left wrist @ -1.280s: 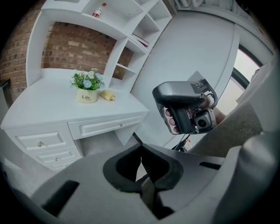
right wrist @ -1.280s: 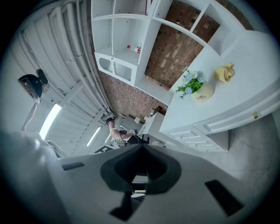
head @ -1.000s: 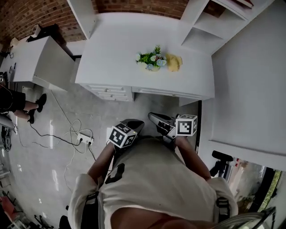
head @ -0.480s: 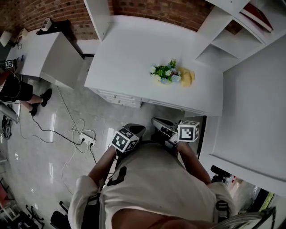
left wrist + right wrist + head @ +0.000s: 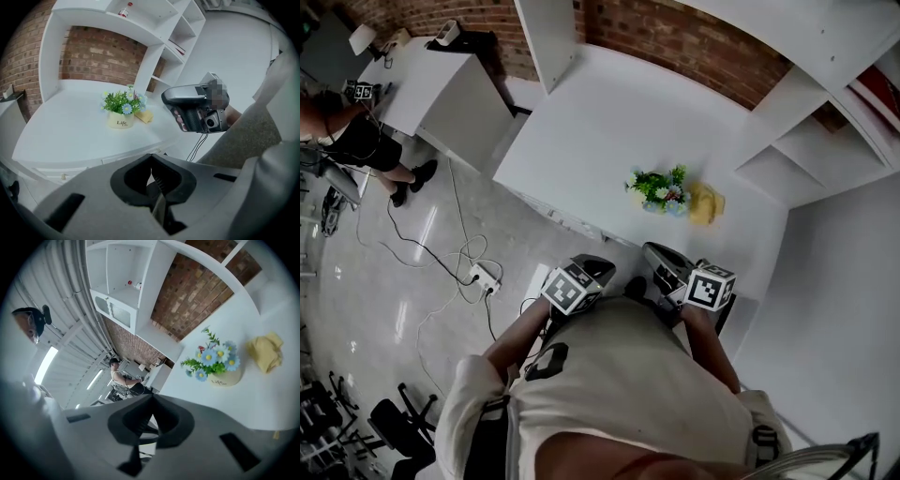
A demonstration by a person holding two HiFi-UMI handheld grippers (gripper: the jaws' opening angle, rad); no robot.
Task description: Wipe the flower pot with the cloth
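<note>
A small cream flower pot [image 5: 658,195] with green leaves and blue and white flowers stands near the right front of the white desk [image 5: 591,122]. A crumpled yellow cloth [image 5: 706,202] lies just right of it. The left gripper view shows the pot [image 5: 121,122] with the cloth [image 5: 143,117] behind it; the right gripper view shows the pot [image 5: 226,377] and cloth [image 5: 266,351] too. My left gripper [image 5: 598,265] and right gripper [image 5: 657,253] are held close to my chest, short of the desk's front edge. Both are shut and hold nothing.
White shelving [image 5: 811,131] rises at the desk's right, and drawers [image 5: 567,223] sit under its front edge. A power strip [image 5: 485,275] with cables lies on the floor at left. A person [image 5: 356,141] sits by another white desk [image 5: 441,84] at far left.
I have walked closer to the desk; the pot and cloth now sit lower and nearer in the head view. Both shut grippers came along, still held at my chest.
</note>
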